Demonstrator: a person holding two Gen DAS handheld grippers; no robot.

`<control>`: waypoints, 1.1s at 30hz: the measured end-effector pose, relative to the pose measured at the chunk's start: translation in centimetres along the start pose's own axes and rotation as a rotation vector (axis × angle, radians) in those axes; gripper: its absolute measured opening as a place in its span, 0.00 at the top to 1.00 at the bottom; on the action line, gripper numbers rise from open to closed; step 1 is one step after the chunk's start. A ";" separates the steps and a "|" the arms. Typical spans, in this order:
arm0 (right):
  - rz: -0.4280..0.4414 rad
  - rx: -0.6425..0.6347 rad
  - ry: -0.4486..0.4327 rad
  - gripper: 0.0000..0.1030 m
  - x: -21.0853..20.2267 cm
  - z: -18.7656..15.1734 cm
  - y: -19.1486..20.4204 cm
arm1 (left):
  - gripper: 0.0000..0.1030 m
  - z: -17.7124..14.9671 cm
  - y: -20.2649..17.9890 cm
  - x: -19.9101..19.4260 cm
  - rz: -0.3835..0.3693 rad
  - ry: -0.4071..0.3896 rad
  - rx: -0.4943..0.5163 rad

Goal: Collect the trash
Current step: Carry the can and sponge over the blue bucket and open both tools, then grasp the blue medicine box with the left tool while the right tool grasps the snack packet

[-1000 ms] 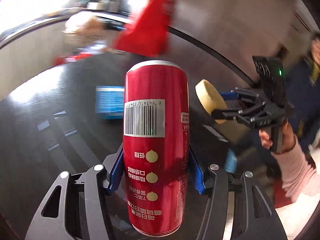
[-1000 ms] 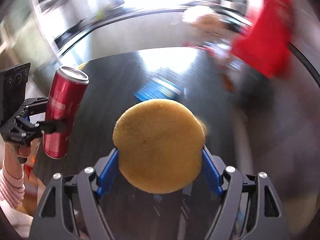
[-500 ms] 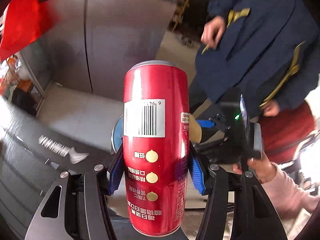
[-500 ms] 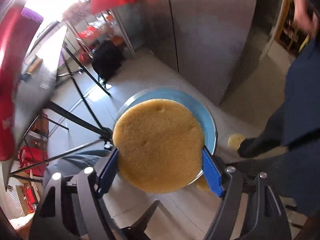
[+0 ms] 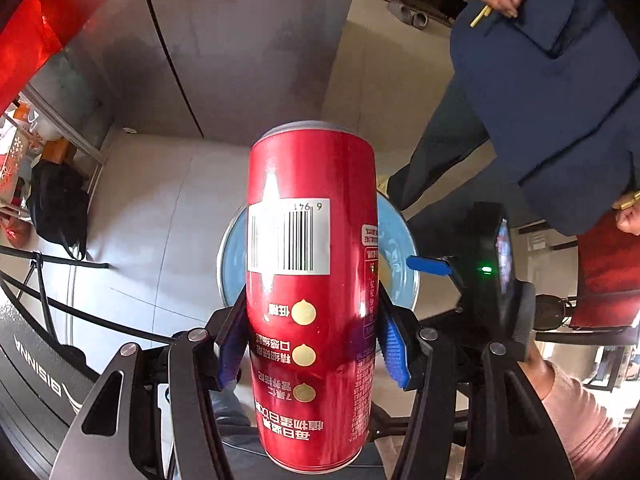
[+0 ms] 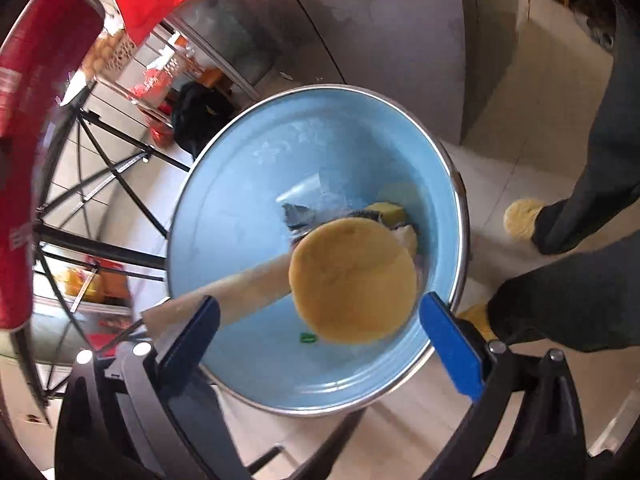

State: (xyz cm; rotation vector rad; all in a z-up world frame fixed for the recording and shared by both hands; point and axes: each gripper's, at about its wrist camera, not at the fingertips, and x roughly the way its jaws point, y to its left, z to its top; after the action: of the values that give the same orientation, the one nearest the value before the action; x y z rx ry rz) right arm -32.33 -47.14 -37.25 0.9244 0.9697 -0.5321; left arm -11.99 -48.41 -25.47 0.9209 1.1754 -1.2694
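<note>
My left gripper (image 5: 312, 356) is shut on a tall red drink can (image 5: 312, 288), held upright above the floor. Behind the can stands a blue trash bucket (image 5: 396, 240) with a metal rim. In the right wrist view my right gripper (image 6: 320, 332) is open right above the blue bucket (image 6: 224, 216). A round yellow cake (image 6: 352, 280) is loose between the jaws, falling into the bucket, where other scraps (image 6: 304, 208) lie. The red can (image 6: 36, 128) shows at the left edge. The right gripper (image 5: 432, 266) also shows in the left wrist view over the bucket.
A person in dark blue clothes (image 5: 540, 92) stands right beside the bucket, feet (image 6: 520, 220) on the tiled floor. A black table edge (image 5: 32, 368) and its metal legs (image 6: 100, 176) lie left. A grey cabinet (image 5: 240, 40) stands behind.
My right gripper has opened over the bucket and let go of the yellow cake, which drops in. Both grippers have swung from the table to the bucket. The left still holds the can.
</note>
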 end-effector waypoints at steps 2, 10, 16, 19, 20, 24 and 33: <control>-0.012 -0.008 -0.004 0.03 -1.0 -0.2 -0.1 | 0.48 0.4 -0.1 0.3 0.011 0.008 0.000; -0.039 0.072 -0.168 0.03 -7.8 -2.5 -1.6 | 0.47 2.0 -1.3 5.2 0.067 0.110 0.019; -0.045 0.108 -0.218 0.03 -10.4 -3.9 -2.8 | 0.15 2.9 -2.0 7.1 0.101 0.135 0.005; -0.050 0.087 -0.225 0.03 -11.1 -3.9 -2.1 | 0.15 2.9 -1.6 6.6 0.059 0.135 -0.044; -0.047 0.082 -0.231 0.03 -11.4 -3.8 -1.8 | 0.15 2.6 -1.6 5.6 0.032 0.118 -0.047; -0.001 0.051 -0.266 0.03 -12.7 -2.6 0.1 | 0.15 1.0 -0.6 -1.7 -0.101 -0.035 -0.043; 0.090 -0.312 -0.255 0.03 -13.6 6.5 15.0 | 0.08 -8.1 14.6 -19.9 0.110 -0.346 -0.265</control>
State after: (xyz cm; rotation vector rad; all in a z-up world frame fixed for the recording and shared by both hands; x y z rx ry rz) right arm -24.82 -44.98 -17.44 0.6000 0.7499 -0.3971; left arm 2.83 -34.65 -9.12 0.5380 0.9749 -1.0999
